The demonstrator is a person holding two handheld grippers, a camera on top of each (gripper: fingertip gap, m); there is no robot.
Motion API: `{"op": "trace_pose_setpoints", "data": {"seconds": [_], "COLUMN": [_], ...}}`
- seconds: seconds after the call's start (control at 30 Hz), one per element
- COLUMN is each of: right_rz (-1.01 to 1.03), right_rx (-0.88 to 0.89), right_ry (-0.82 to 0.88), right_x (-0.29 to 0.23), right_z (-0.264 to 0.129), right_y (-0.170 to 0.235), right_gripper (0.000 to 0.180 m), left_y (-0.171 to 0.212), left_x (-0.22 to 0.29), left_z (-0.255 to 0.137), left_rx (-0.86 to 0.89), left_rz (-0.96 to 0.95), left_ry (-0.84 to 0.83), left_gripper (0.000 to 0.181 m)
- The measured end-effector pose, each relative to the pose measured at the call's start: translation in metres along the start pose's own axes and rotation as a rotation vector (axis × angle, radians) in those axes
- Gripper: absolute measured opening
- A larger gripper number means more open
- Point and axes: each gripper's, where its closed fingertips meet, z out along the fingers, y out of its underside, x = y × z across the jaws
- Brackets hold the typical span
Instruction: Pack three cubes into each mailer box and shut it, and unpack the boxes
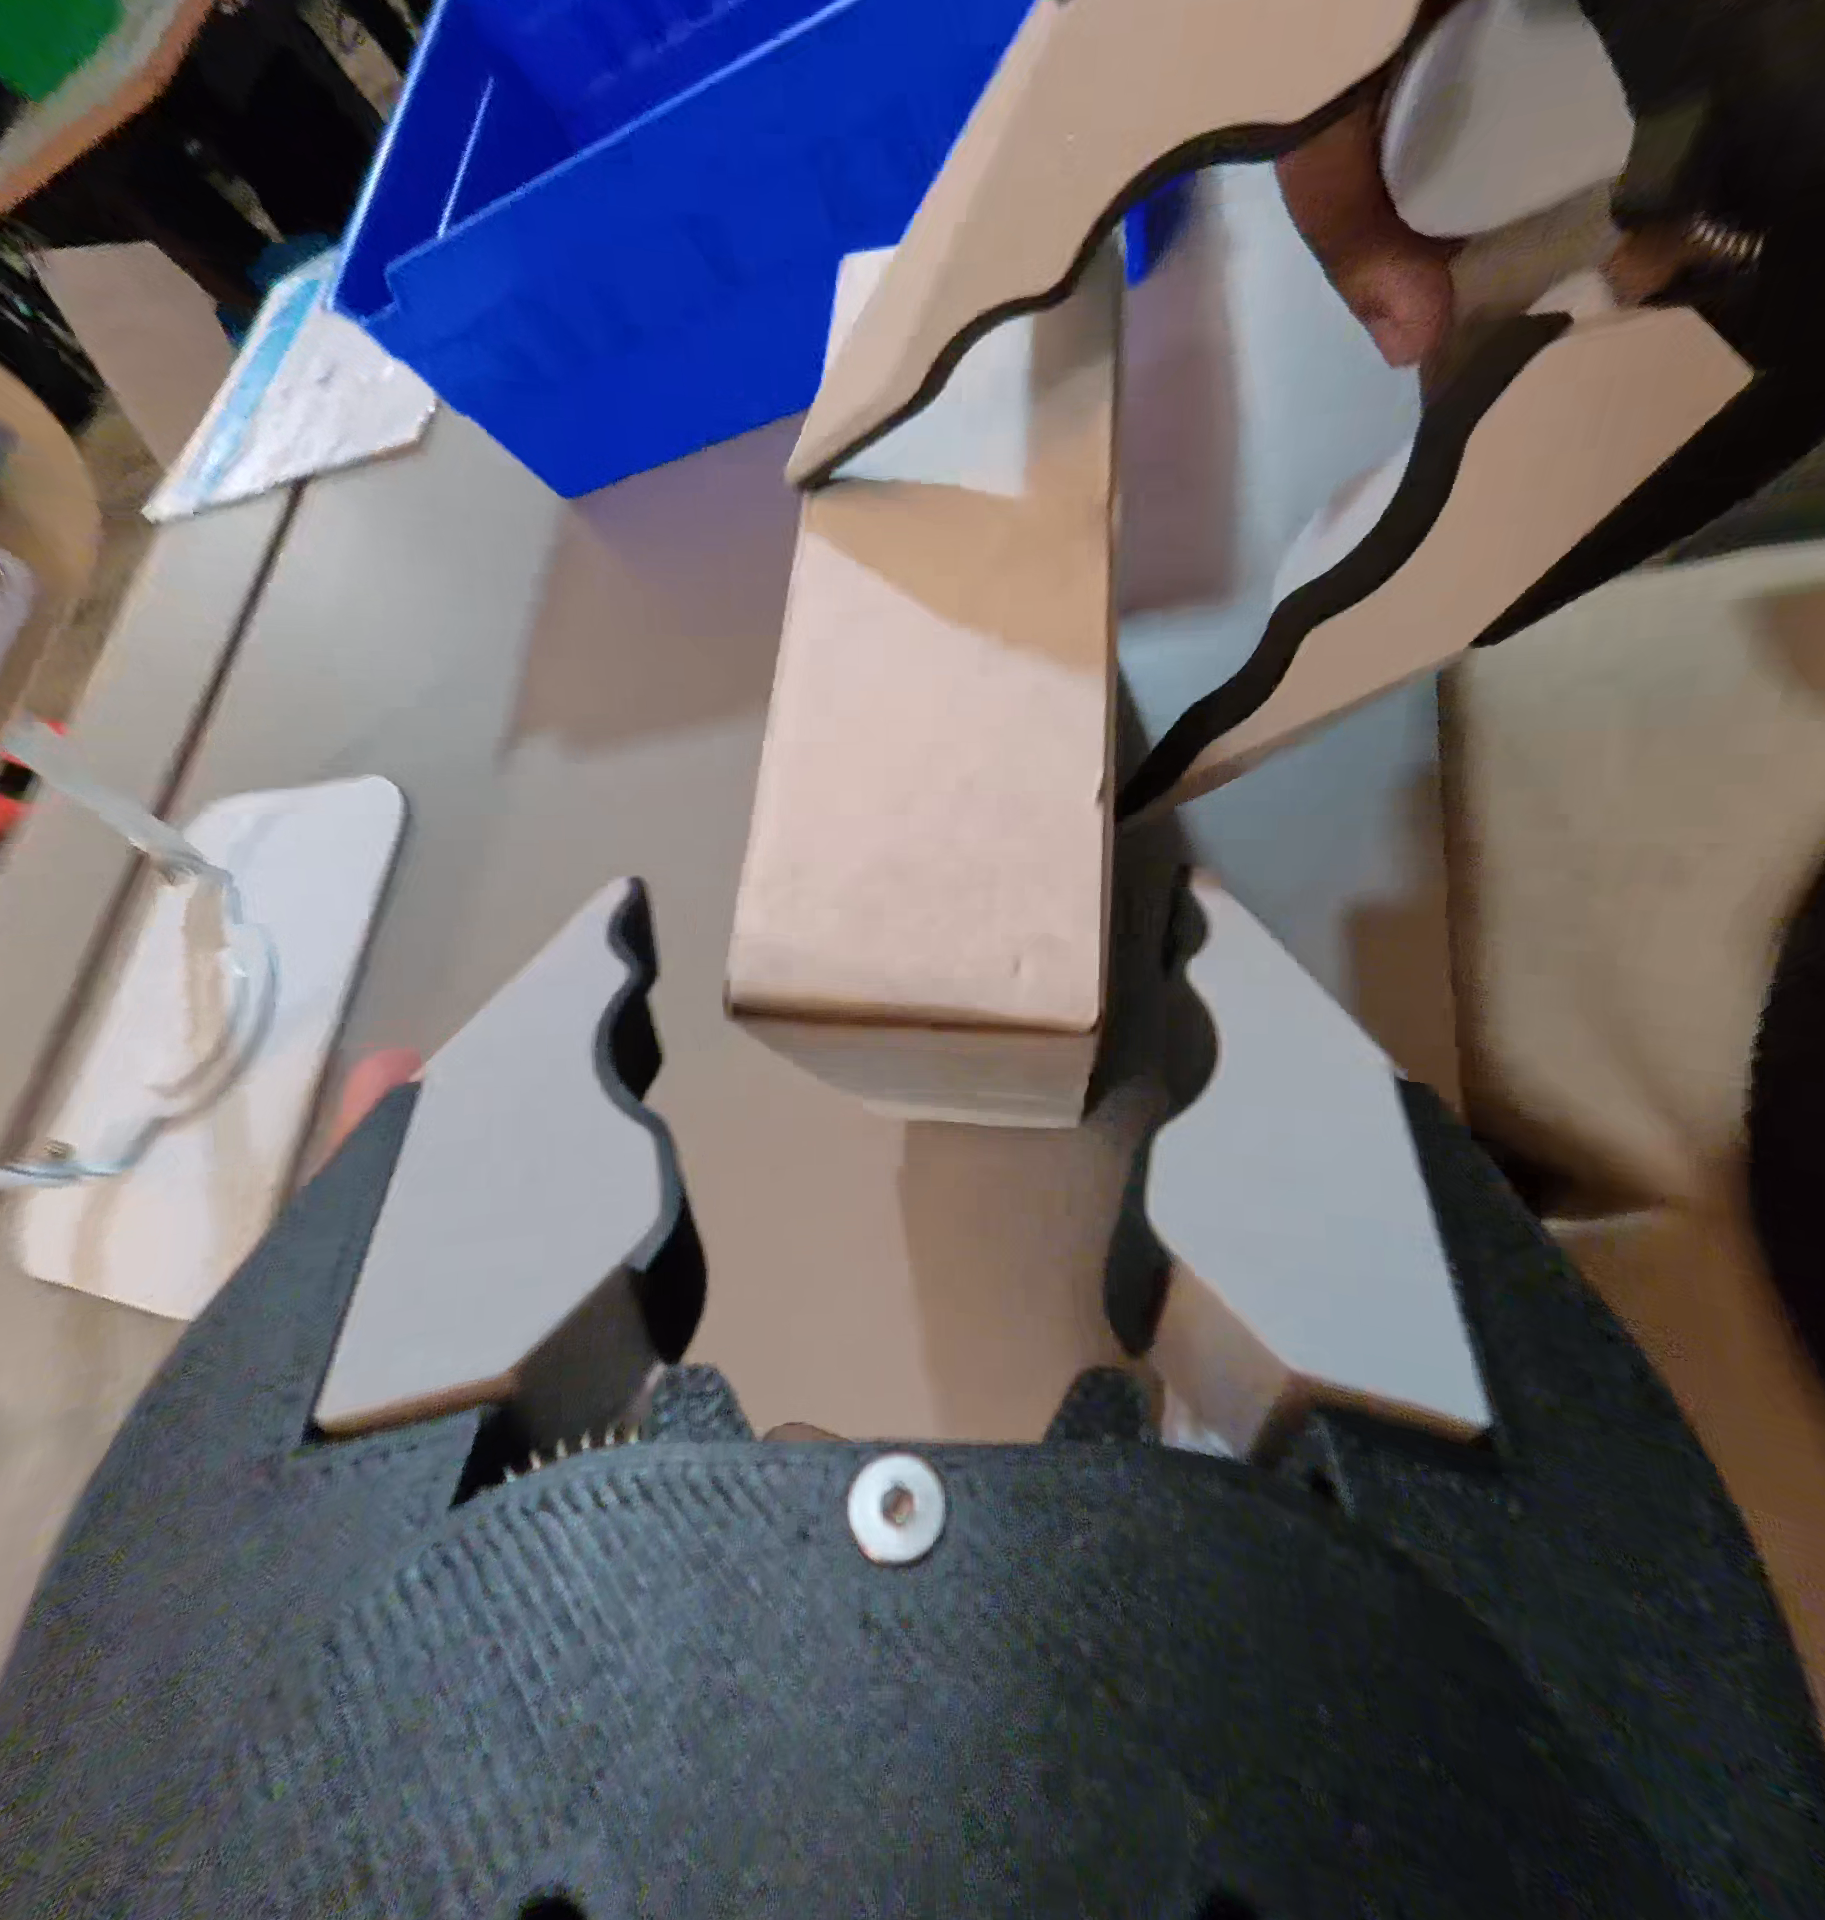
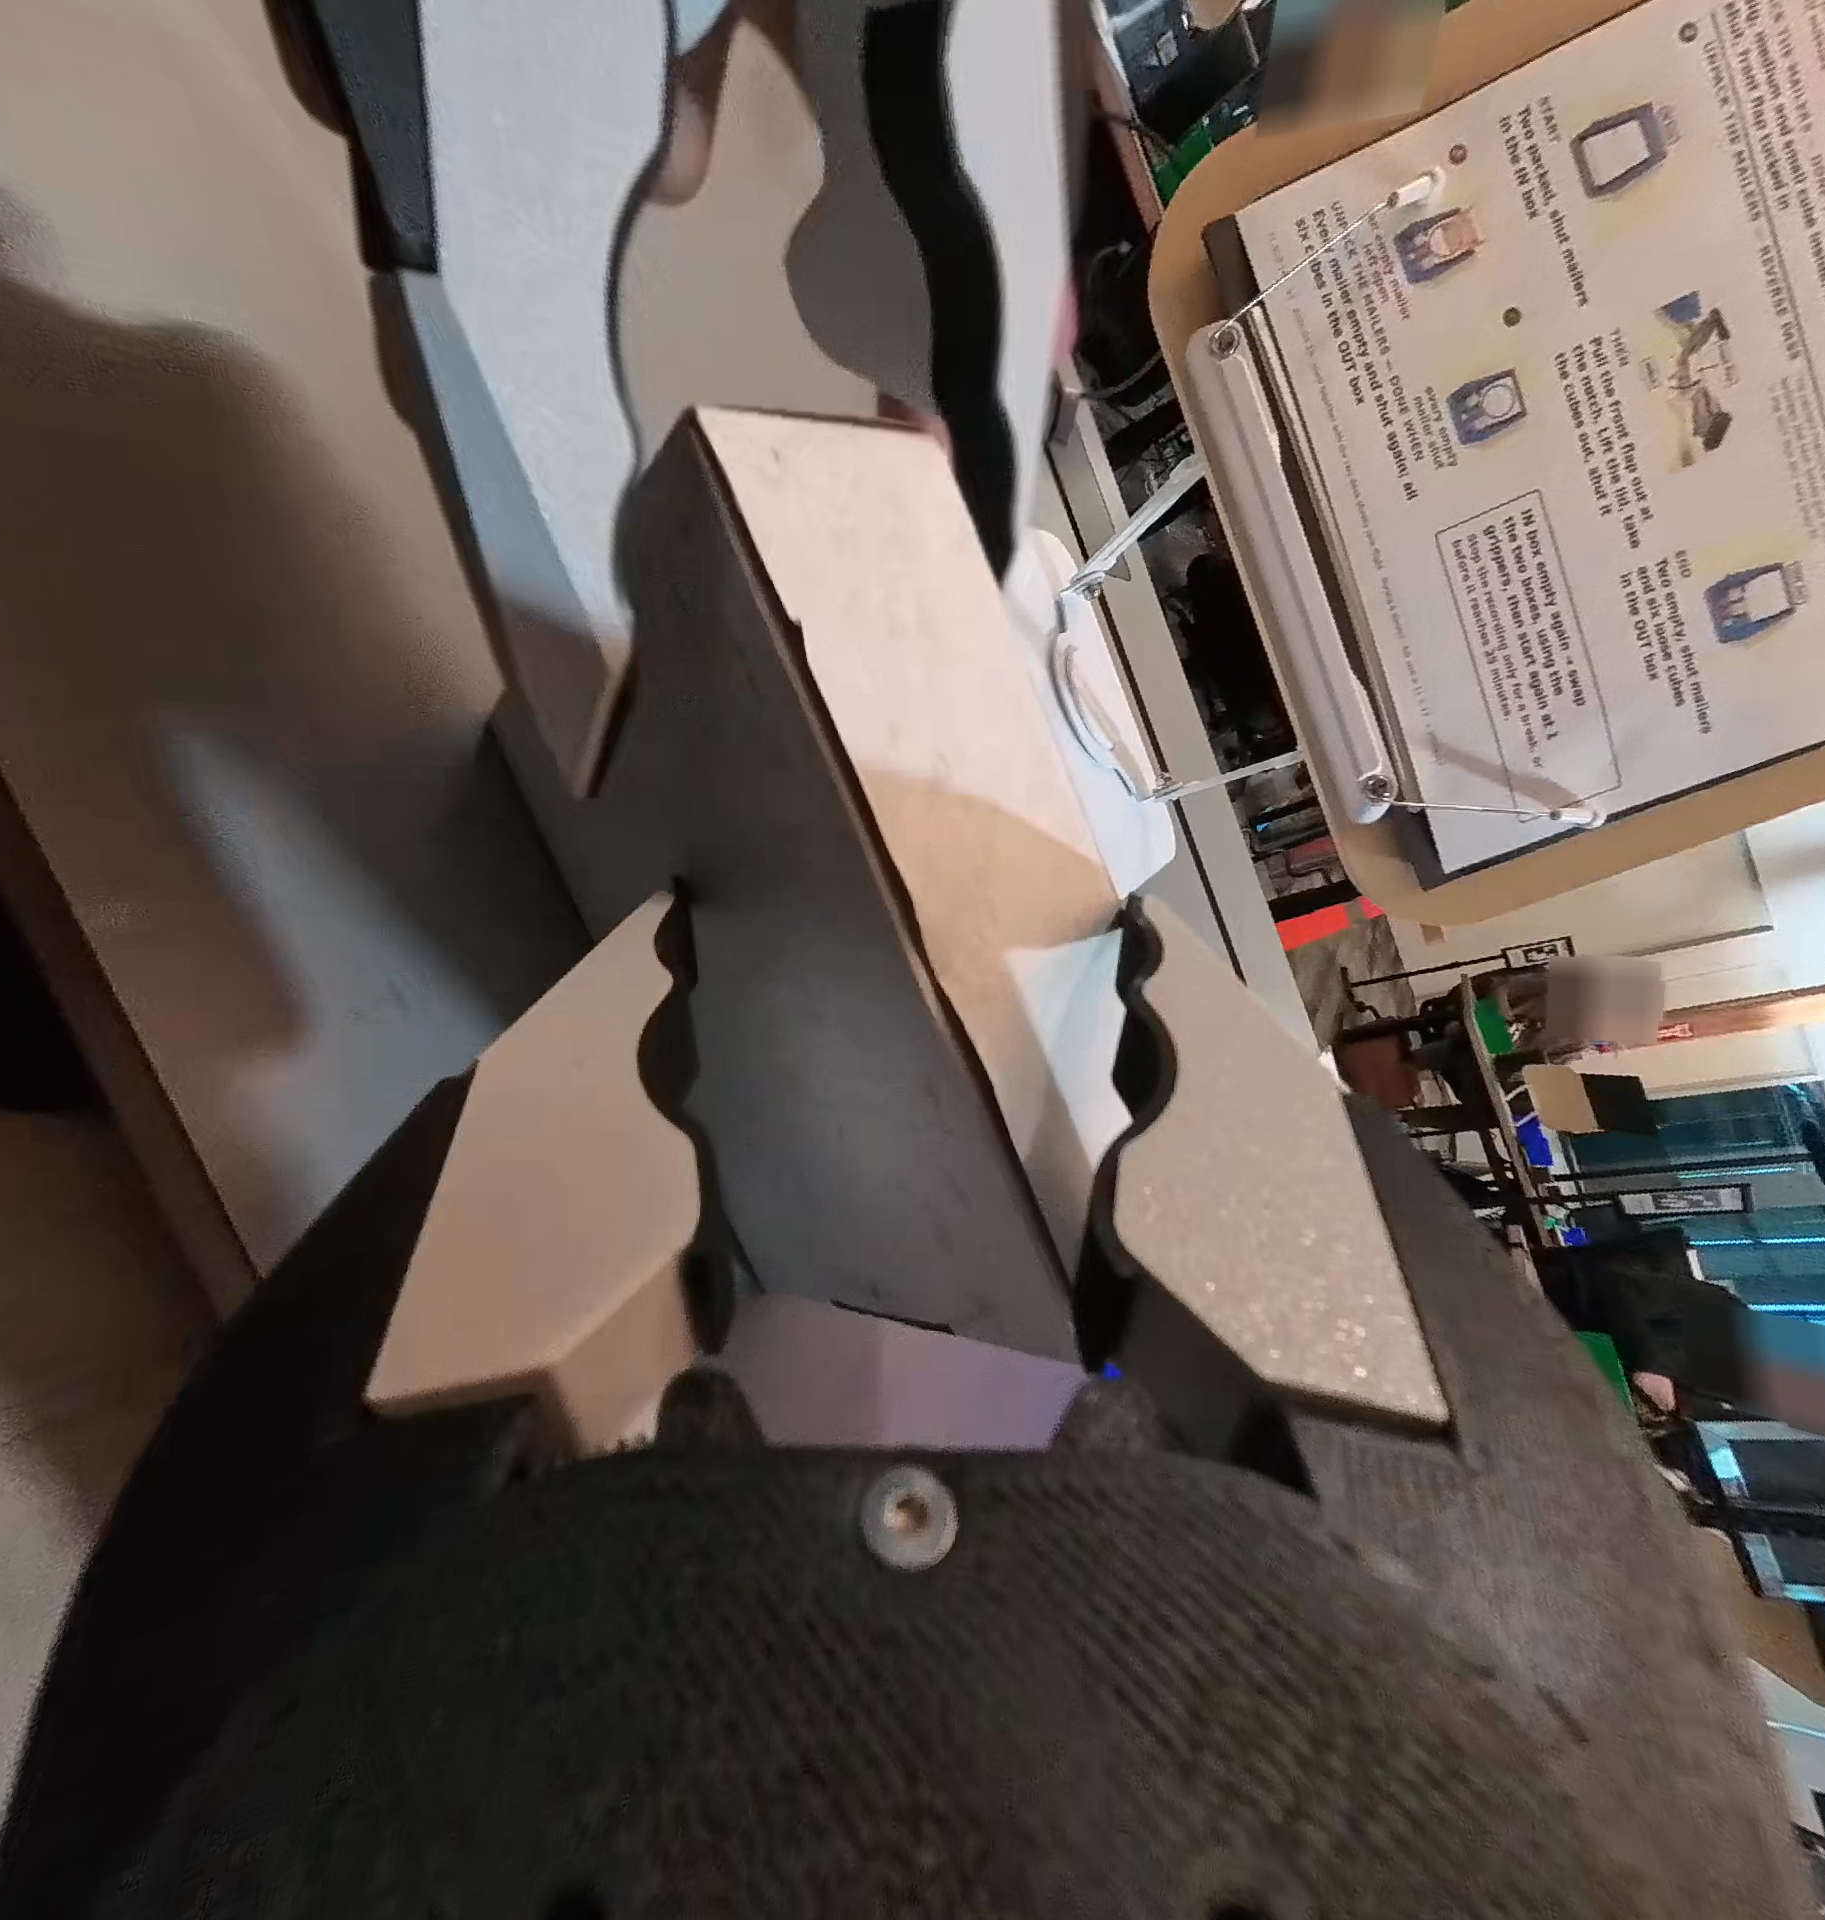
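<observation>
A shut brown cardboard mailer box hangs lengthwise between my two grippers, above the table. My left gripper is open around its near end: the right finger touches the box side and a gap shows at the left finger. My right gripper is shut on the other end of the box, with both fingers against its sides. The right gripper also shows in the left wrist view at the far end. The left gripper shows in the right wrist view. No cubes are in view.
A blue plastic bin stands behind the box on the tan table. A white pad with a clear wire stand lies at the left. A larger cardboard box is at the right. An instruction sheet on a stand is beyond the table. The left gripper's tips are roughly 4 centimeters from the right gripper's.
</observation>
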Motion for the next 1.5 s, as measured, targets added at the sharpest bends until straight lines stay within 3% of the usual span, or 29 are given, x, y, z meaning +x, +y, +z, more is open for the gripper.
{"op": "trace_pose_setpoints", "data": {"seconds": [0.1, 0.2, 0.3, 0.33, 0.47, 0.53, 0.73, 0.9, 0.97, 1.07, 1.17, 1.3, 1.5], "right_rz": [-0.001, -0.020, -0.034, -0.028, 0.036, 0.158, 0.713, 1.236, 1.339, 1.236, 0.942, 0.595, 0.353], "right_rx": [0.013, 0.037, 0.070, 0.082, 0.138, 0.209, 0.402, 0.461, 0.475, 0.455, 0.399, 0.331, 0.329], "right_ry": [-0.002, 0.002, 0.005, 0.007, 0.009, -0.016, -0.062, -0.306, -0.397, -0.395, -0.243, -0.088, -0.005], "right_x": [0.000, 0.000, 0.000, 0.001, 0.007, 0.011, 0.052, 0.048, 0.039, 0.031, 0.035, 0.040, 0.032], "right_z": [0.000, 0.000, -0.002, -0.002, -0.004, -0.009, -0.025, -0.017, -0.014, -0.015, -0.017, -0.021, -0.027], "right_y": [0.000, -0.001, -0.002, -0.003, -0.005, -0.012, -0.016, -0.011, -0.015, -0.022, -0.018, -0.013, -0.028], "right_gripper": [0.081, 0.079, 0.076, 0.076, 0.077, 0.069, 0.069, 0.078, 0.080, 0.074, 0.062, 0.060, 0.058], "left_y": [0.016, 0.019, 0.010, 0.009, 0.006, 0.003, 0.008, 0.013, 0.012, 0.009, 0.008, 0.005, 0.003], "left_x": [-0.005, -0.004, 0.004, 0.006, 0.004, -0.001, -0.041, -0.054, -0.053, -0.050, -0.044, -0.033, -0.023], "left_z": [0.007, 0.017, 0.027, 0.031, 0.031, 0.028, 0.011, 0.007, 0.009, 0.011, 0.015, 0.020, 0.022], "left_rx": [0.055, 0.092, 0.141, 0.153, 0.164, 0.183, 0.188, 0.142, 0.122, 0.102, 0.105, 0.123, 0.144], "left_rz": [-0.157, -0.207, -0.190, -0.184, -0.241, -0.288, -0.389, -0.342, -0.305, -0.270, -0.255, -0.217, -0.196], "left_ry": [0.010, 0.029, 0.029, 0.025, 0.001, -0.014, -0.232, -0.356, -0.380, -0.392, -0.366, -0.308, -0.251], "left_gripper": [0.111, 0.112, 0.098, 0.079, 0.079, 0.079, 0.078, 0.078, 0.078, 0.078, 0.078, 0.077, 0.078]}}
